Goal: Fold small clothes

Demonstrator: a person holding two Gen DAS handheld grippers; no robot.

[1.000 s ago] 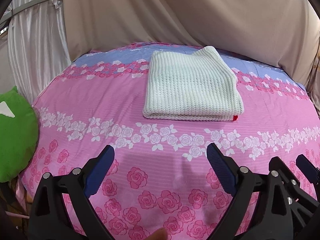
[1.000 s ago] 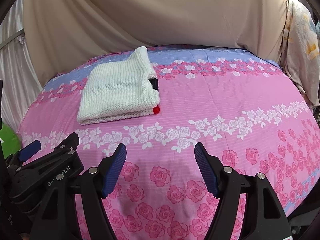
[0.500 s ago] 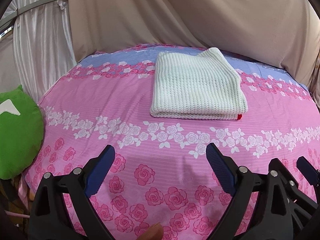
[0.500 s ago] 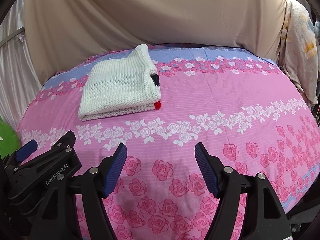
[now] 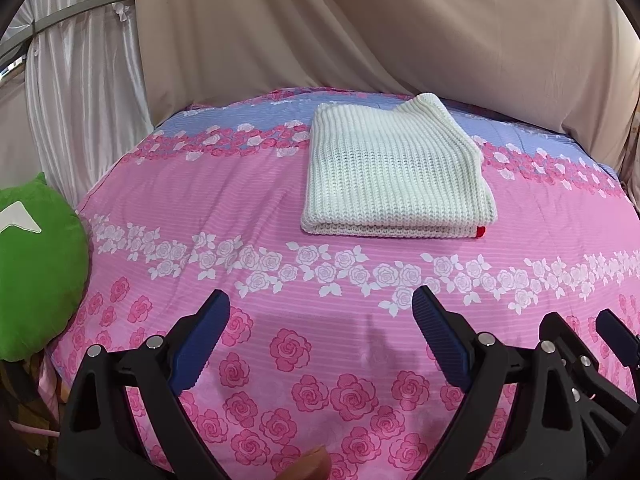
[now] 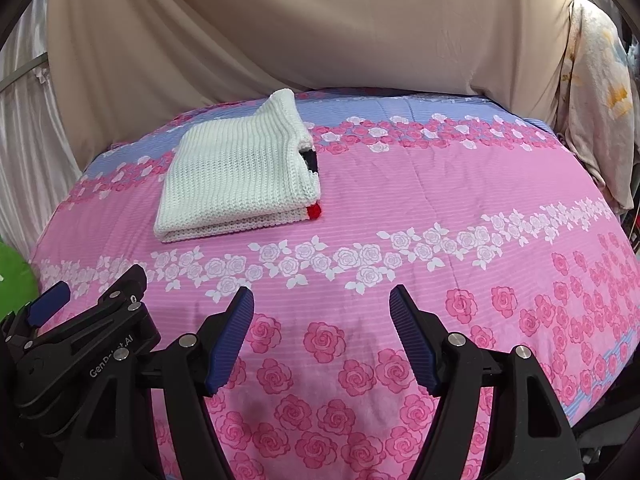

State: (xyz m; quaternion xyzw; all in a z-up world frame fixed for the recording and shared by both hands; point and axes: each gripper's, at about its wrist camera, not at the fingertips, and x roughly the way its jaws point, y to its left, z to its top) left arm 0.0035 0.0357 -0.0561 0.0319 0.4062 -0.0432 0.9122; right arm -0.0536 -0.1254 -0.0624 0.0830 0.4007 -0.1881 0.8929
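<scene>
A white knitted garment (image 5: 396,178) lies folded into a flat rectangle on the pink rose-print bedspread (image 5: 240,208), toward the far side; it also shows in the right wrist view (image 6: 240,176), with a red tab and a dark stripe at its right edge. My left gripper (image 5: 320,304) is open and empty, held above the near part of the bed, well short of the garment. My right gripper (image 6: 322,300) is open and empty, also near the front edge. Each gripper shows at the side of the other's view.
A green plush cushion (image 5: 36,272) sits at the bed's left edge. Beige drapes (image 6: 280,20) hang behind the bed, white curtains (image 5: 80,80) at the left. A floral cloth (image 6: 596,100) hangs at the far right.
Both grippers have drawn back and up from the folded garment, which now looks smaller and farther away. Both stay open. The garment has not moved.
</scene>
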